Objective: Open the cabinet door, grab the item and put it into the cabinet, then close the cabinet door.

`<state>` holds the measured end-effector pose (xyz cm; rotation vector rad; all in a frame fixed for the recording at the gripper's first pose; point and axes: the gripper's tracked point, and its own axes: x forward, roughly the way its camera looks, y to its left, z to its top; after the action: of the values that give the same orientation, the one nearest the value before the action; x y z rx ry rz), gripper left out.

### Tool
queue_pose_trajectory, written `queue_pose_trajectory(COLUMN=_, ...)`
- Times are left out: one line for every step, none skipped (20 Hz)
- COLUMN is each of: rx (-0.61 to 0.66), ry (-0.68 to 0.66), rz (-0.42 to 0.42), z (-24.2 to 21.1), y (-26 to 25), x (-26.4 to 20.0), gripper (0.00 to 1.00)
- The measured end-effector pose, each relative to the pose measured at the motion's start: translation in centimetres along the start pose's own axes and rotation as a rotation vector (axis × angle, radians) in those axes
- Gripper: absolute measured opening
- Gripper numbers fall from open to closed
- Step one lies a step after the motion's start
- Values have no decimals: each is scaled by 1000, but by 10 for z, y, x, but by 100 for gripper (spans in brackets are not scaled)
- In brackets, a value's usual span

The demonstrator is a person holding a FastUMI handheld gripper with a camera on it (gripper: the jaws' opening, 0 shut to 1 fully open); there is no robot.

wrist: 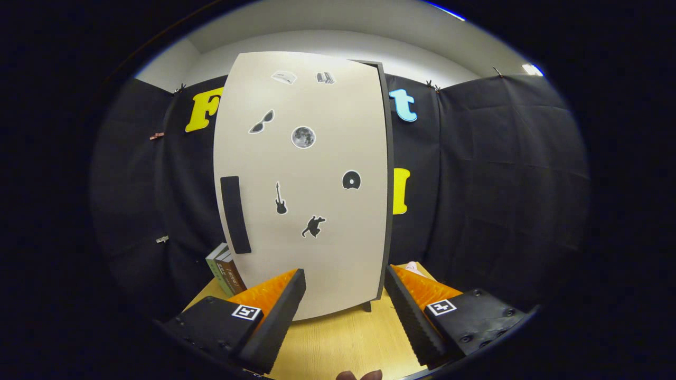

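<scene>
Two fingers of gripper (344, 303) standing apart, holding nothing, facing closed cabinet (303, 179) sitting on wooden table (338, 338); books (226, 268) leaning beside it.

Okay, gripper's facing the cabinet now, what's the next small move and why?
Probably ease the gripper up and toward the dark handle on the cabinet door. The door looks shut, the fingers are open with nothing between them, and the books beside the cabinet can't go inside until it opens.
</scene>
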<state>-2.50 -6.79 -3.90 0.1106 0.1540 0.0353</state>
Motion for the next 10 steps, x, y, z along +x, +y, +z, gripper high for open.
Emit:
queue_pose_trajectory(rx=0, ry=5, rz=5, z=-2, y=0, x=-1, gripper=98)
queue_pose_trajectory(rx=2, ry=9, rz=13, z=-4, y=1, x=-2, gripper=98)
queue_pose_trajectory(rx=4, ry=12, rz=19, z=-5, y=1, x=-3, gripper=98)
queue_pose_trajectory(rx=4, ry=14, rz=25, z=-6, y=0, x=-6, gripper=98)
queue_pose_trajectory(rx=3, ry=15, rz=28, z=-7, y=-1, x=-8, gripper=98)
queue_pose_trajectory(rx=2, ry=15, rz=31, z=-8, y=-2, x=-8, gripper=98)
queue_pose_trajectory(rx=2, ry=16, rz=32, z=-8, y=-4, x=-10, gripper=98)
queue_pose_trajectory(rx=3, ry=15, rz=34, z=-8, y=-4, x=-9, gripper=98)
queue_pose_trajectory(rx=4, ry=15, rz=32, z=-8, y=-6, x=-10, gripper=98)
queue_pose_trajectory(rx=5, ry=16, rz=34, z=-8, y=-7, x=-10, gripper=98)
